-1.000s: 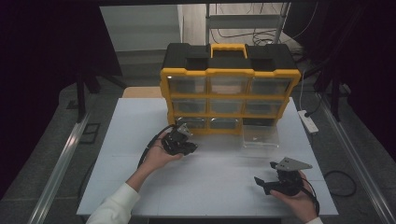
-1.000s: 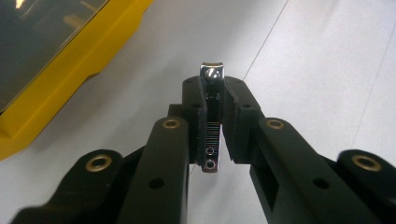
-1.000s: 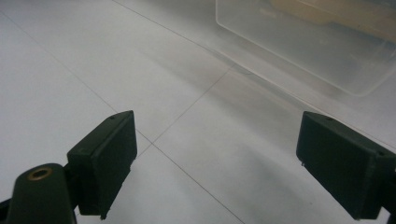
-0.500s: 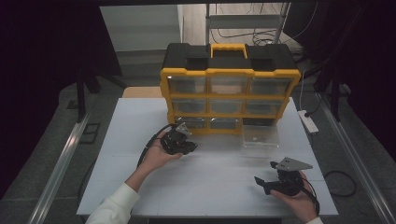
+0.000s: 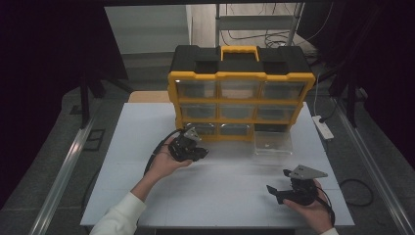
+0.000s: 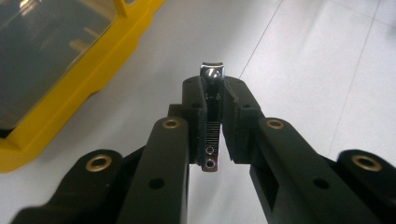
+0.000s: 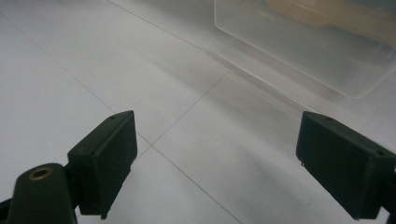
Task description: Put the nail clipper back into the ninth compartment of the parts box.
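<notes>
1. Since a second ago I note almost no change: my left gripper [image 5: 188, 146] has only edged slightly at the organizer's [image 5: 240, 105] bottom row; the right gripper [image 5: 293, 188] is unmoved. I judge the carry paused.
2. Left jaws pinch a nail clipper [image 6: 211, 116], above the table [image 5: 147, 127].
3. Its long axis runs along the jaws, rounded end pointing away from the gripper.
4. Right jaws stand spread, empty, facing the clear drawer [image 7: 317, 42].
</notes>
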### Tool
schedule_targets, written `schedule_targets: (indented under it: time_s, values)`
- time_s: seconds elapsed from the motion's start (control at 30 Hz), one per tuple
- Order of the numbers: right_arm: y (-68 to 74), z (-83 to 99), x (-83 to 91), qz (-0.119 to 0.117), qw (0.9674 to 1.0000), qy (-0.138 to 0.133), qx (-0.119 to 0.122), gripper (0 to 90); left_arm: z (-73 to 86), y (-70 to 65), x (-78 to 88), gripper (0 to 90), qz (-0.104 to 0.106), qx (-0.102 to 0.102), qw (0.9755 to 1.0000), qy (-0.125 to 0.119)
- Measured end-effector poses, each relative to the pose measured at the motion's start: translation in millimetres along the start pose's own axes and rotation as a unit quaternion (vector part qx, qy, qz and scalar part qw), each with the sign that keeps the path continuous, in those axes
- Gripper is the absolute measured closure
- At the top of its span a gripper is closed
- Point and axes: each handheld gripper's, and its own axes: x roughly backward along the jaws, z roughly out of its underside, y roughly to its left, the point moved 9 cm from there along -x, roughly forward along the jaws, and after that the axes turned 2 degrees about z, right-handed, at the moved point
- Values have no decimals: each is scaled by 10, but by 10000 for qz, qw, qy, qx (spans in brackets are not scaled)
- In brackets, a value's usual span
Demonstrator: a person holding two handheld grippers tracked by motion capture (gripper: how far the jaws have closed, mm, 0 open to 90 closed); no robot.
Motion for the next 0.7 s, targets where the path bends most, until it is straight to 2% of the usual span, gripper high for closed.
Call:
schedule_targets:
  time_s: [0.4, 0.7]
  values:
    - [-1, -10, 14, 2, 10000, -26, -22, 129, -85, -56, 69, 800, 34, -108, 9999, -99]
    - [1, -19, 27, -7, 10000, -65, -23, 129, -193, -113, 39, 800, 97, -175, 9997, -138]
